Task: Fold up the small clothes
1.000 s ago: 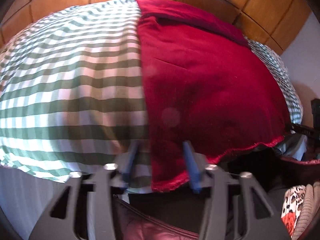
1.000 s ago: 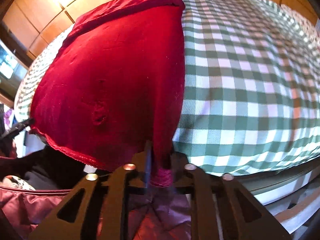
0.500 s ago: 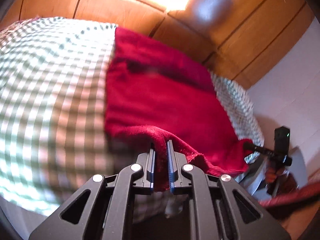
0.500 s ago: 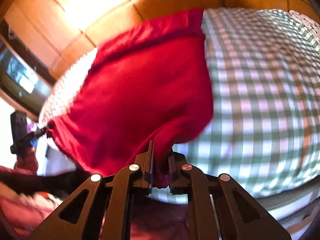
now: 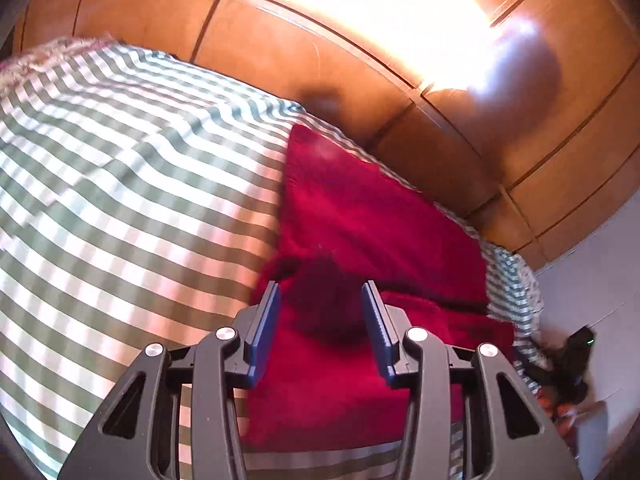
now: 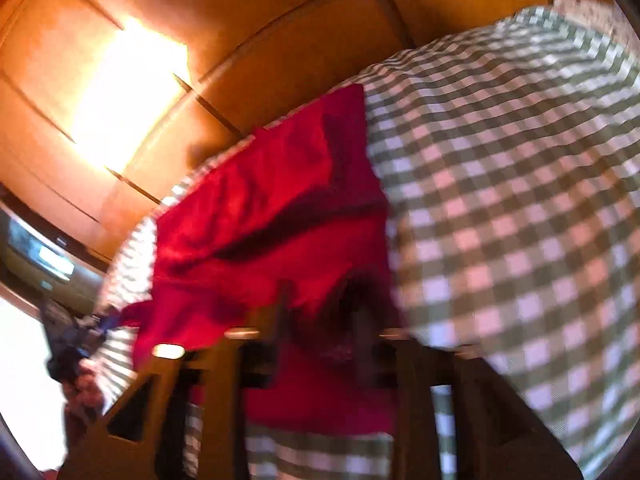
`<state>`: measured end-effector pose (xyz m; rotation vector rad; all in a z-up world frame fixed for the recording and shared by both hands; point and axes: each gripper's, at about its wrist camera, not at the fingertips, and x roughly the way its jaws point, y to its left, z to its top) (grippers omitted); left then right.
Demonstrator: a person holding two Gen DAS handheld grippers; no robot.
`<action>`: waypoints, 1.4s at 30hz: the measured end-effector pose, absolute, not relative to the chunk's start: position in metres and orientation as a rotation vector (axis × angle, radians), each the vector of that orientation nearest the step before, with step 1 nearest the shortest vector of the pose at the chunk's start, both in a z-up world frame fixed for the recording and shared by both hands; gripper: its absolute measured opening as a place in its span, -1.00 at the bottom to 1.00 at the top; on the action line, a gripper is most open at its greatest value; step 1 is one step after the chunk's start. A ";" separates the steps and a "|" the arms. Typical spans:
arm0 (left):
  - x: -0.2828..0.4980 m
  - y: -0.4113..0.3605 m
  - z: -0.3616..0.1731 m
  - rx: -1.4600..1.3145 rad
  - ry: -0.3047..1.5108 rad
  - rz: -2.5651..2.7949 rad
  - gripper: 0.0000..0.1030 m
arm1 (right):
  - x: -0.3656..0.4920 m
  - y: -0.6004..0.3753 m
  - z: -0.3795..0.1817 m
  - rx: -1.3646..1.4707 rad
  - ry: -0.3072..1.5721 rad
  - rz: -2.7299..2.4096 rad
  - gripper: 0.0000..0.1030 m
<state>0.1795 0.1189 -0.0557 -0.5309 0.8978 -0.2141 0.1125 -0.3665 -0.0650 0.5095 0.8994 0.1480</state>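
Red cloth (image 5: 372, 216) folded on checked bedspread (image 5: 120, 208); left tongs (image 5: 324, 320), right tongs (image 6: 320, 320) just opened, cloth between, unclamped.

fuzzy, matt red cloth (image 5: 360, 216) on woven checked bedcover (image 5: 120, 184); glossy wood panelling (image 5: 280, 40), seemingly varnished.

Green-and-white checked bedcover (image 5: 120, 208), glossy wooden panelled wall (image 5: 280, 52) with bright glare, pale wall (image 5: 592, 280) at right

Warm glare on the wood panels (image 5: 372, 20), heavy motion blur, fisheye-bent dark edges.
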 end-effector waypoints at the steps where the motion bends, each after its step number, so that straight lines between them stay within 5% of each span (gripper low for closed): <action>1: 0.174 0.122 -0.057 -0.527 0.904 -0.213 -0.20 | 0.111 -0.372 -0.060 0.542 0.853 0.139 0.60; 8: 0.126 0.123 -0.091 -0.481 0.970 -0.294 -0.08 | 0.075 -0.379 -0.064 0.480 0.854 0.130 0.64; 12: 0.118 0.110 -0.110 -0.475 0.986 -0.297 -0.26 | 0.060 -0.366 -0.091 0.408 0.907 0.113 0.57; 13: 0.119 0.106 -0.110 -0.452 0.979 -0.288 -0.32 | 0.061 -0.361 -0.099 0.402 0.918 0.113 0.40; 14: 0.121 0.102 -0.109 -0.422 0.977 -0.279 -0.61 | 0.063 -0.356 -0.104 0.378 0.919 0.104 0.19; 17: 0.119 0.100 -0.105 -0.394 0.975 -0.280 -0.74 | 0.072 -0.342 -0.110 0.313 0.924 0.073 -0.39; 21: 0.099 0.103 -0.101 -0.373 0.968 -0.317 -0.77 | 0.059 -0.336 -0.096 0.273 0.910 0.105 -0.54; 28: 0.025 0.098 -0.103 -0.340 1.038 -0.378 -0.76 | 0.006 -0.327 -0.080 0.202 0.971 0.139 -0.55; 32: 0.007 0.103 -0.095 -0.334 1.029 -0.358 -0.47 | -0.029 -0.321 -0.081 0.181 1.025 0.150 -0.55; 34: 0.012 0.108 -0.086 -0.335 0.986 -0.320 -0.12 | -0.034 -0.318 -0.081 0.165 1.036 0.161 -0.46; 37: 0.035 0.108 -0.076 -0.316 0.942 -0.310 -0.11 | -0.027 -0.326 -0.073 0.171 0.999 0.121 0.00; 42: 0.079 0.087 -0.080 -0.254 0.929 -0.339 -0.05 | 0.003 -0.335 -0.063 0.169 0.932 0.059 0.02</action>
